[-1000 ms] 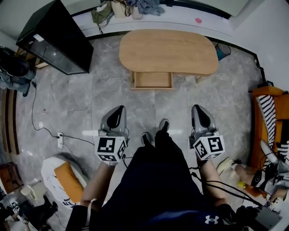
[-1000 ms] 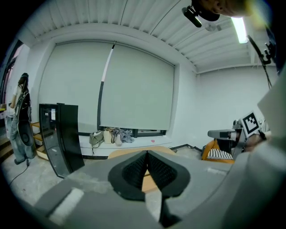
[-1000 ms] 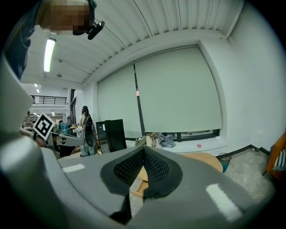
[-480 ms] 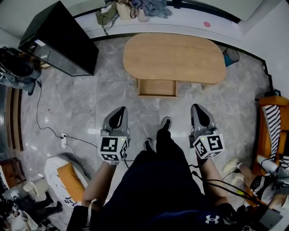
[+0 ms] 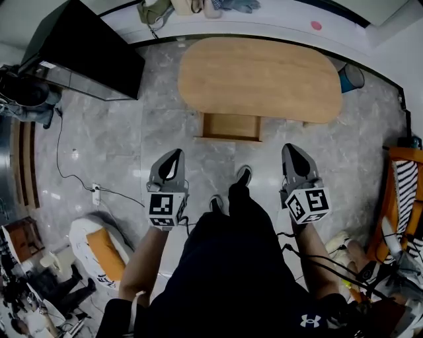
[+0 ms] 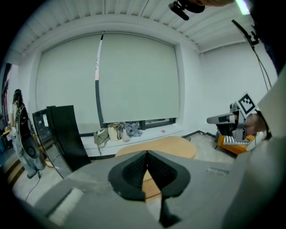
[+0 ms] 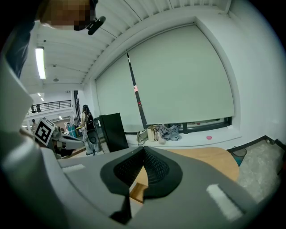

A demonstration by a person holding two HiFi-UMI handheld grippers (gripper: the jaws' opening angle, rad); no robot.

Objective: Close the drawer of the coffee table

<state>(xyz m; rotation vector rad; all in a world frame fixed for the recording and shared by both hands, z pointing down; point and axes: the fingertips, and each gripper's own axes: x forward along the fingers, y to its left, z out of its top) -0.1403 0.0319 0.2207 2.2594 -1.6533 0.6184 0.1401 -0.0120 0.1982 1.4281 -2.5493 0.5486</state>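
A light wooden oval coffee table stands ahead on the grey marble floor. Its shallow wooden drawer is pulled out toward me from under the near edge. My left gripper hangs at the lower left, shut, with nothing between its jaws. My right gripper is at the lower right, also shut and holding nothing. Both point at the table and stop well short of the drawer. In the left gripper view the tabletop lies beyond the shut jaws; in the right gripper view the tabletop and the drawer show past the jaws.
A black cabinet stands at the upper left. A blue bin sits right of the table. Bags and clothes lie on the window ledge. A cable runs over the floor at left. An orange and striped seat is at right.
The person has stepped toward the table; it and the drawer now look larger and nearer. Both grippers have moved forward and a little down, still shut.
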